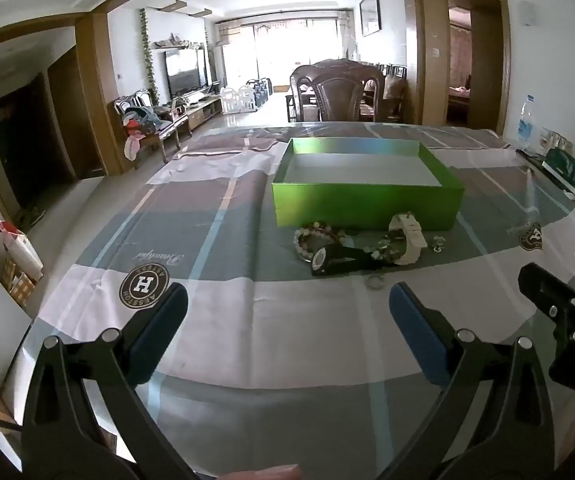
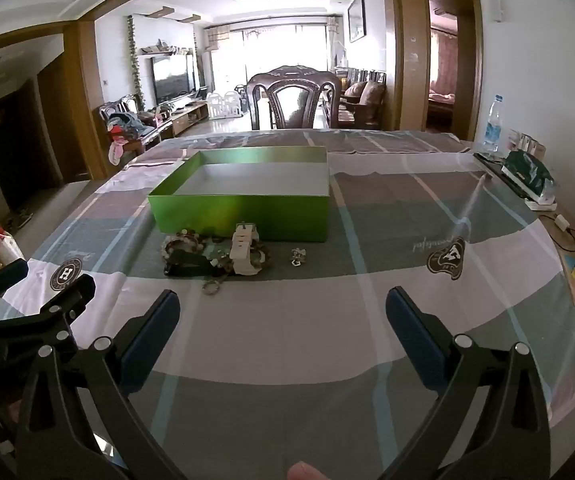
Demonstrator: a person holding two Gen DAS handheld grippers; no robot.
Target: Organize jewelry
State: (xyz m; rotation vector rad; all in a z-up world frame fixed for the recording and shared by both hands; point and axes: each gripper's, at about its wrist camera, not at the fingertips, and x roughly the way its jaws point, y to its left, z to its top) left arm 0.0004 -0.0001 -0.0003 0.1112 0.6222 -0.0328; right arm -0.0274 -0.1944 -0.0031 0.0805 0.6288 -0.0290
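Nearest the cameras, both pairs of tongs are held spread wide and empty above the bench: the left tongs (image 1: 287,328) and the right tongs (image 2: 283,332) are carried side by side, each tilted down toward the green box, with nothing between their blue pads. They are kept short of the jewelry, probably so that a piece can be chosen before either pair is lowered.

Just in front of the green box (image 1: 363,204), against its near wall, the jewelry is gathered in one loose heap. A black watch (image 1: 329,258) is seen lying flat at the near left of the heap, a beaded bracelet (image 1: 303,242) is curled behind it, closer to the box, and a white watch (image 1: 407,240) is propped on its strap at the right. A small ring (image 2: 210,287) is left on the cloth a little nearer than the heap, and a small metal trinket (image 2: 298,257) is set apart to the right, below the box's near wall; what it is cannot be told. The heap is tangled, so pieces may drag one another when lifted.

The box itself is seen open and bare inside, evidently placed as the container to be filled. The sorting is judged not yet begun.

Beyond the box, a dark carved chair (image 2: 293,98) is drawn up at the far edge of the bench.
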